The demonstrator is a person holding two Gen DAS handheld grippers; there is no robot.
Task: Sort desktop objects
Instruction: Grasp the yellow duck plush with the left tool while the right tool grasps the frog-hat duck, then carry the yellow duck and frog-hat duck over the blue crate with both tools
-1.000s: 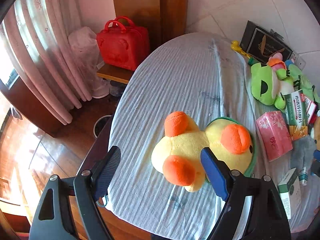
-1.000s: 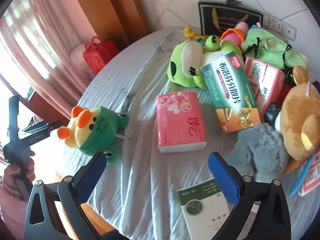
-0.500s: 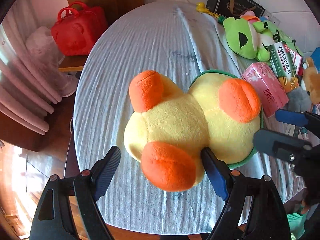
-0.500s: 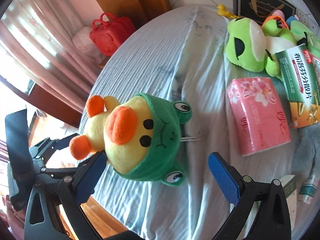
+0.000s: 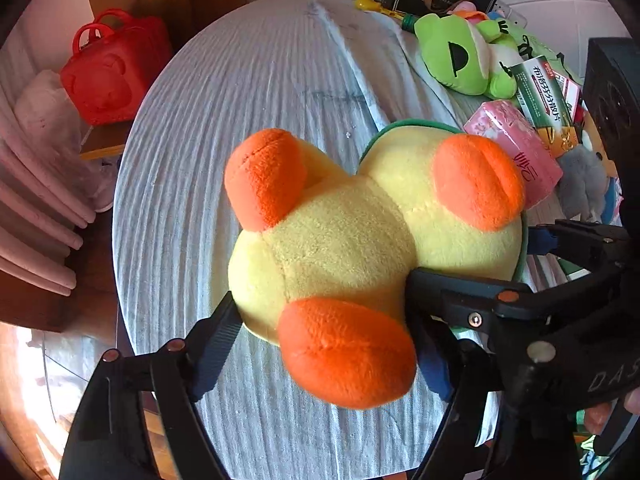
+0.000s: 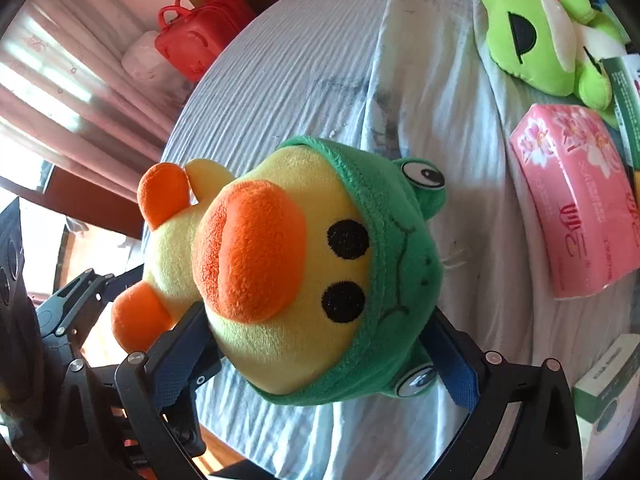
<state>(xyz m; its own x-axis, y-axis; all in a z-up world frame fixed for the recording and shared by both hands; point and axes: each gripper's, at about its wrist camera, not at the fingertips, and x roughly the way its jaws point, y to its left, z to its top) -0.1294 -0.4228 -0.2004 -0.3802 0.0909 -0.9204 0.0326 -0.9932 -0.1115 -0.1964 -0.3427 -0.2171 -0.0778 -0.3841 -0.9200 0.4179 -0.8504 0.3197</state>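
A yellow duck plush [image 5: 360,248] with orange feet and beak and a green frog hood lies on the striped cloth at the table's near left edge. My left gripper [image 5: 324,344] brackets its body from the foot end, its fingers touching the plush. My right gripper [image 6: 320,360] brackets the hooded head [image 6: 312,280], pads against the hood. The right gripper's fingers [image 5: 460,292] also show in the left wrist view, crossing in front of my left gripper's right finger. I cannot tell whether either gripper squeezes the plush.
A green frog plush [image 5: 460,56], a pink tissue pack [image 6: 576,200], a green medicine box [image 5: 544,92], a grey plush [image 5: 580,184] and a white-green box [image 6: 608,384] crowd the table's right side. A red case [image 5: 112,76] stands beyond the far left edge.
Both grippers have moved in on the duck plush from opposite ends until their fingers bracket it. The right gripper has come into the left wrist view.
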